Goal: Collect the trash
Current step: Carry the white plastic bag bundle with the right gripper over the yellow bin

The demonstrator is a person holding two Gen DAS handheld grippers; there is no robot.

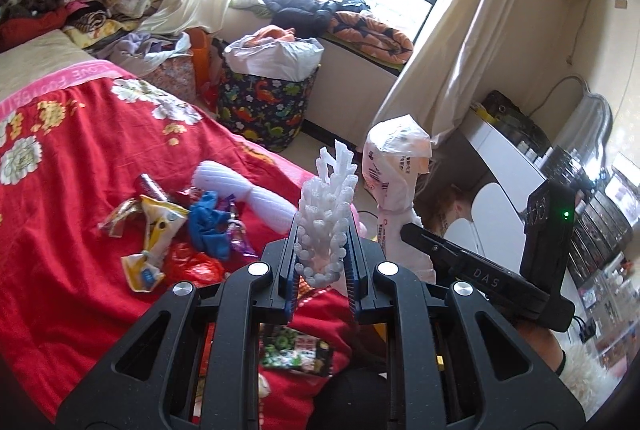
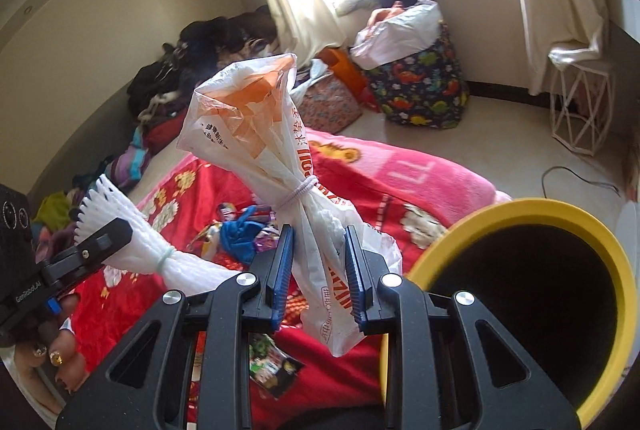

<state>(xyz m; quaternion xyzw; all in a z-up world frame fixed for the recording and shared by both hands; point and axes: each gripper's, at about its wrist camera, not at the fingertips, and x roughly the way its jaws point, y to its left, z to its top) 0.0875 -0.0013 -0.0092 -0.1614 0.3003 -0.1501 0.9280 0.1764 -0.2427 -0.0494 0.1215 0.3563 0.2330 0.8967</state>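
Presently both tools are loaded: the left tool (image 1: pixel 322 262) is clamped on a white foam net sleeve (image 1: pixel 326 213), and the right tool (image 2: pixel 316 270) grips a tied white plastic bag (image 2: pixel 276 141), both above the red bed (image 1: pixel 72 165). The carry step seems in hand; next, each load must be released over the yellow-rimmed bin (image 2: pixel 520 213) at the right view's four o'clock. Loose wrappers (image 1: pixel 160 230) remain at the left view's nine o'clock.

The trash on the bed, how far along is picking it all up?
Nothing shows in the yellow bin yet. In hand: the left gripper is shut on foam netting, the right gripper on a tied plastic bag beside the bin. Left on the red blanket: wrappers, a blue scrap, another foam net.
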